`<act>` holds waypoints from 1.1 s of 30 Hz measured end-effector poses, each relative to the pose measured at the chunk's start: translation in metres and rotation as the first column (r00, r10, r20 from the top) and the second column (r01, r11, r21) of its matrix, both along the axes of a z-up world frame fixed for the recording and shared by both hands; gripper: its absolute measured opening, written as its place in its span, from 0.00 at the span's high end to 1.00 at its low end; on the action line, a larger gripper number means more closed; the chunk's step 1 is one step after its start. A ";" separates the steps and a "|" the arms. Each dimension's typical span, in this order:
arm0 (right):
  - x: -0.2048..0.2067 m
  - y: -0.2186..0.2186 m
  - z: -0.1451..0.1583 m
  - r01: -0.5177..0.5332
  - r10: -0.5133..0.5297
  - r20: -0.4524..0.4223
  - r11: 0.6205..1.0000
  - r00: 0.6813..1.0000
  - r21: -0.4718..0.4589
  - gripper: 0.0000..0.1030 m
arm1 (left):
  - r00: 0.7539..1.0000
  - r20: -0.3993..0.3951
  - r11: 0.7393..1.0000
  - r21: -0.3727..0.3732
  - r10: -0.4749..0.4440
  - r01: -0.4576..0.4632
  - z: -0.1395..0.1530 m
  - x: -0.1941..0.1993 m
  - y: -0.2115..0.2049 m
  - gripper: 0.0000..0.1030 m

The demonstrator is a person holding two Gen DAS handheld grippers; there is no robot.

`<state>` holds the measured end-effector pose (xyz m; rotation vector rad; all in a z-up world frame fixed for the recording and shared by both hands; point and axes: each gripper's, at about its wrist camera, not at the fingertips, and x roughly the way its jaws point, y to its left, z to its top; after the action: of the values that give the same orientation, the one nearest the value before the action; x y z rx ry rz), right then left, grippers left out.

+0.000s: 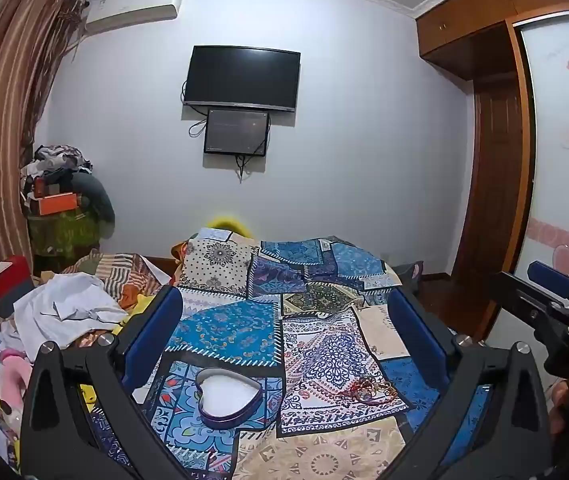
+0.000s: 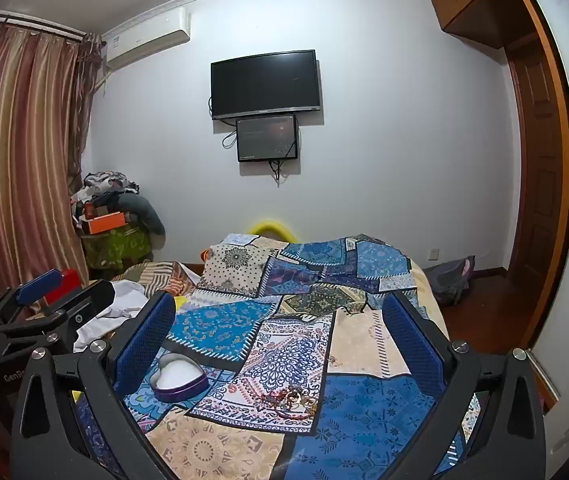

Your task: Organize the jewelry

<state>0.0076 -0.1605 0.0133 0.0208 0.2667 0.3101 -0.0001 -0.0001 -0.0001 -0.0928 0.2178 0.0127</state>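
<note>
Jewelry (image 2: 292,398) lies tangled beside heart-shaped tin (image 2: 178,378) on patchwork quilt (image 2: 220,324).

One heart-shaped tin (image 1: 229,398) and one tangled heap of jewelry (image 1: 368,390) lie on the one patchwork quilt (image 1: 316,344). Two dark screens (image 1: 241,79) hang on the wall, and two grippers are in view

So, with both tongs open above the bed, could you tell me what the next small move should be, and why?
Probably lower the right tongs onto the tangled pile of gold and red jewelry. It lies loose on the patchwork quilt, right of the open purple heart-shaped tin, which looks empty. Both tongs hold nothing, and the pile sits nearer the right one than the left tongs.
</note>
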 end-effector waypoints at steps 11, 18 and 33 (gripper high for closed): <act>0.001 0.000 0.000 0.000 0.000 -0.007 1.000 1.000 -0.001 0.00 | 1.000 -0.007 1.000 0.006 0.002 -0.001 -0.007 0.005 -0.004 0.00; 0.001 0.001 0.001 0.000 0.000 -0.007 1.000 1.000 -0.004 0.00 | 1.000 -0.009 1.000 -0.007 -0.002 0.002 -0.006 0.004 0.002 0.00; 0.004 0.005 -0.014 0.003 -0.003 -0.013 1.000 1.000 0.001 0.00 | 1.000 -0.012 1.000 -0.001 -0.013 0.013 -0.007 0.006 0.000 0.00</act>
<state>0.0114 -0.1556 -0.0004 0.0239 0.2797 0.3072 0.0055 -0.0003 -0.0074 -0.0922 0.2300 -0.0002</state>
